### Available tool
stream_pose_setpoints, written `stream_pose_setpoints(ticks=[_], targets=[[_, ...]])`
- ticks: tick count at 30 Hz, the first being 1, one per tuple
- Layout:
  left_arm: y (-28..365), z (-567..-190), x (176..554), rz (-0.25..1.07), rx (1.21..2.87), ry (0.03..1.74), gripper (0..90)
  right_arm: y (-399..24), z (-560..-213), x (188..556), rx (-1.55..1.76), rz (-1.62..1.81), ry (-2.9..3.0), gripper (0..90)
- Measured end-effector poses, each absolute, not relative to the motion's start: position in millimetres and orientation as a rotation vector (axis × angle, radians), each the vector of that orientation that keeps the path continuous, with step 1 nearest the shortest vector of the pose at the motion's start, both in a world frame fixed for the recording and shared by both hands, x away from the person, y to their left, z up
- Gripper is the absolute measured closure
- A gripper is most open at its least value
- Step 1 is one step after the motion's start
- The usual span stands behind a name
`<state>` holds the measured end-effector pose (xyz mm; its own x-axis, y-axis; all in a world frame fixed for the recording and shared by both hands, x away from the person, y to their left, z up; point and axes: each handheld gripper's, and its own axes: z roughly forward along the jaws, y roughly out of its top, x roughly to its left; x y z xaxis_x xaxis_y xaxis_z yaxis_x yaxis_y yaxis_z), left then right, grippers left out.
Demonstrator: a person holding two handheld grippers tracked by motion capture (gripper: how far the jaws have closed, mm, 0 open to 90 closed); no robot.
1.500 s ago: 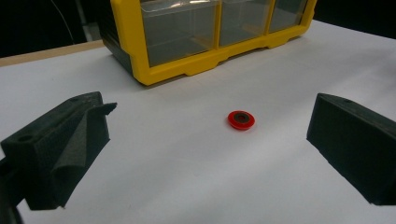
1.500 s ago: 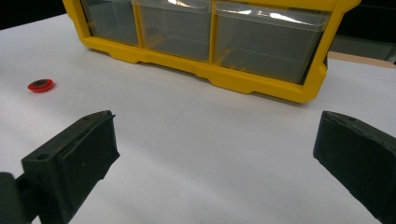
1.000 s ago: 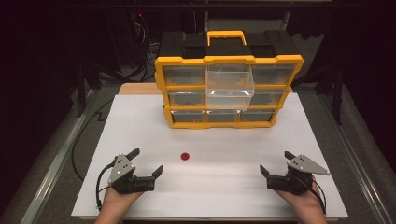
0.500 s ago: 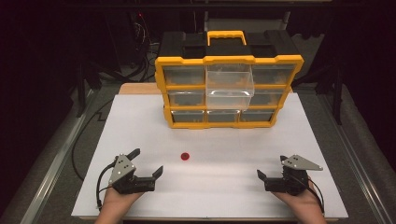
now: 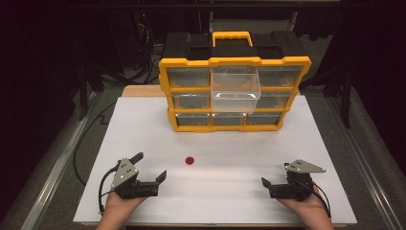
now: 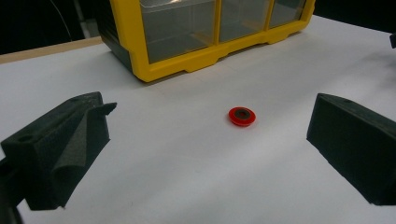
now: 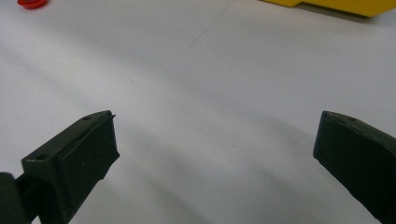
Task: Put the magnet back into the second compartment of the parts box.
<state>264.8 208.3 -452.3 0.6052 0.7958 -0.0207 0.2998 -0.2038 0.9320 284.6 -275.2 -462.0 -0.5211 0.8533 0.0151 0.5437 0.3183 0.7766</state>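
Left hand-held gripper [image 5: 152, 167] rests low on the white worktop [image 5: 230, 148] at the near left in the high view, jaws spread wide and angled toward the middle, holding nothing. A hand [image 5: 119, 208] grips it from the bottom edge. Right hand-held gripper [image 5: 266, 184] sits at the near right, held by the other hand [image 5: 306, 208], pointing leftward across the worktop; its grey plate lies on top, and jaw spacing cannot be judged from this angle. A small red disc [image 5: 190, 160] lies flat on the worktop between the two, nearer the left one and apart from both. Behind it stands a yellow drawer cabinet [image 5: 234, 93] with one clear drawer [image 5: 235, 88] pulled out.

Left gripper view: the left hand-held gripper [image 6: 210, 144] has its jaws wide apart and empty. The red disc [image 6: 242, 115] lies ahead between them, flat, round, with a dark centre ring. The cabinet [image 6: 205, 32] stands beyond.

Right gripper view: the right hand-held gripper [image 7: 215, 158] has its jaws wide apart over bare worktop [image 7: 210, 93], empty. The disc [image 7: 31, 3] shows at the top left edge, well away.
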Motion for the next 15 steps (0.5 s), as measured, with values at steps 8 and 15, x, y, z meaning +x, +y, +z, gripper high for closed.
stream_pose_setpoints(ticks=[8,15], targets=[[210.9,-451.8,264.9,0.575,1.754,0.895,0.2,-270.0,-461.3,284.7,1.203,1.066,2.211,0.3],[214.2,-450.3,267.2,0.566,1.777,0.928,0.2,-264.8,-459.7,285.7,1.178,1.082,2.218,0.3]])
